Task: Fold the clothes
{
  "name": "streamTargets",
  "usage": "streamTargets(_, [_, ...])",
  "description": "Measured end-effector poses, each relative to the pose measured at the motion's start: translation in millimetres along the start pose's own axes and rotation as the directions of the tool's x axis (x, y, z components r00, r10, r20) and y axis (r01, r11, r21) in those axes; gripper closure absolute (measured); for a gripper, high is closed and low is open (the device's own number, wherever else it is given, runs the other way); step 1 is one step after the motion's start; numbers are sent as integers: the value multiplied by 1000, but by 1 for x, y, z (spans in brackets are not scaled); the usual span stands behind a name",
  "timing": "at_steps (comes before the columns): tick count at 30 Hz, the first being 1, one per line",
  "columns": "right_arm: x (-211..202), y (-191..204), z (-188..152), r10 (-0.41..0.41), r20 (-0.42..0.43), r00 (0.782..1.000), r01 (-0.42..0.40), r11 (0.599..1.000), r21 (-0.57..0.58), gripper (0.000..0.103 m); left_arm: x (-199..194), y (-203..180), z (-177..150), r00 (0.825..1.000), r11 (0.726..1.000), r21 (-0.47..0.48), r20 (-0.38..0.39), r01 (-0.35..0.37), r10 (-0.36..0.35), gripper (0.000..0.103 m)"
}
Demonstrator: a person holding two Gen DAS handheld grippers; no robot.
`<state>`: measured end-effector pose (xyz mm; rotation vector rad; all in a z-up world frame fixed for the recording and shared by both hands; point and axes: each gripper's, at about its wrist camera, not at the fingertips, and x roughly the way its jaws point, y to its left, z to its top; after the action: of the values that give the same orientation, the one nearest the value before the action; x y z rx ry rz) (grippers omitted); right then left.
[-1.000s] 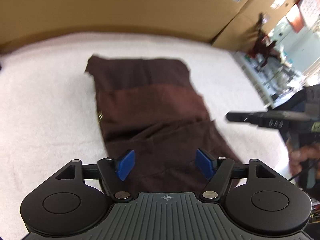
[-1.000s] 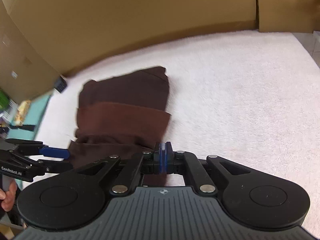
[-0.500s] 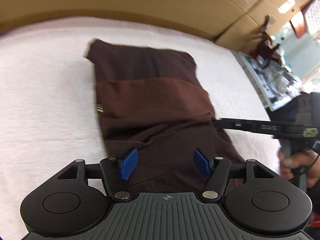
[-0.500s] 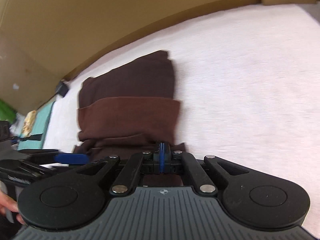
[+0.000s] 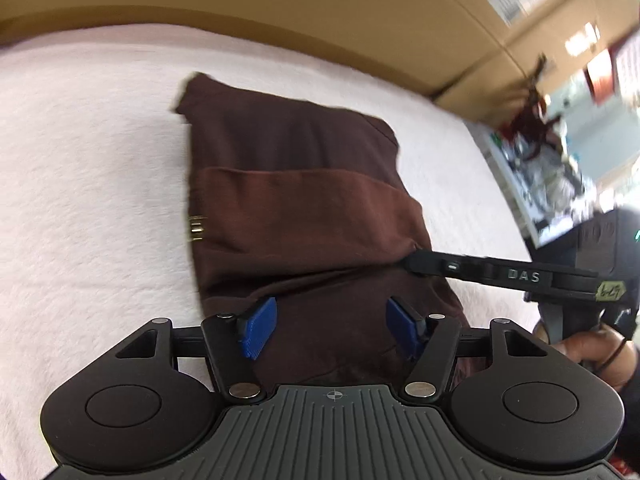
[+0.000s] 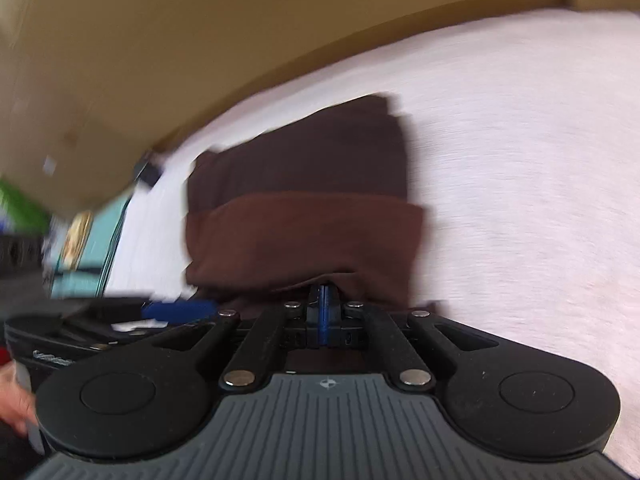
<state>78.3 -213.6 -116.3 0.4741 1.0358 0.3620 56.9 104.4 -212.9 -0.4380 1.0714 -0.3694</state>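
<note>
Down low, the left gripper [image 5: 332, 330] sits at the bottom centre of its own view, blue pads [image 5: 258, 330] spread wide with nothing between them, hanging over the near end of the brown garment [image 5: 304, 216]. In the right wrist view this same tool pokes in from the lower left, lying roughly level, a hand [image 6: 16, 404] just visible at the frame's edge behind it.

Meanwhile the right gripper [image 6: 322, 312] has its pads pressed together on a fold of the brown cloth at the bottom centre of its view; that picture is motion-blurred. From the left wrist view it reaches in flat from the right edge, its tip pinching the garment's right side, with fingers [image 5: 588, 350] wrapped round its handle at lower right.

Beyond both tools, the garment lies folded in the middle of the white fleecy cover [image 5: 88, 168], a lighter brown layer across a darker one. Cardboard [image 5: 320, 12] stands along the top of both views.
</note>
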Motion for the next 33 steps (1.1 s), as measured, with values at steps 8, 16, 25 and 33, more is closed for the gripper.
streamTargets(8, [-50,-8,-5,10,97,995,-14,999,41,97,-27,-5,-1,997,999,-3,61,-49,49,17])
streamTargets(16, [15,37,-10,-33,-28,999,30,993,-115,103,30,-42,2,997,988,146,-51,-55,63,19])
streamTargets(25, [-41,-34,-15,-57,120,991,32,980,197,96,-26,-14,-6,996,998,8,60,-62,61,17])
streamTargets(33, [-24,38,-15,-28,70,997,40,983,-178,95,-11,-63,-4,997,985,162,43,-64,58,0])
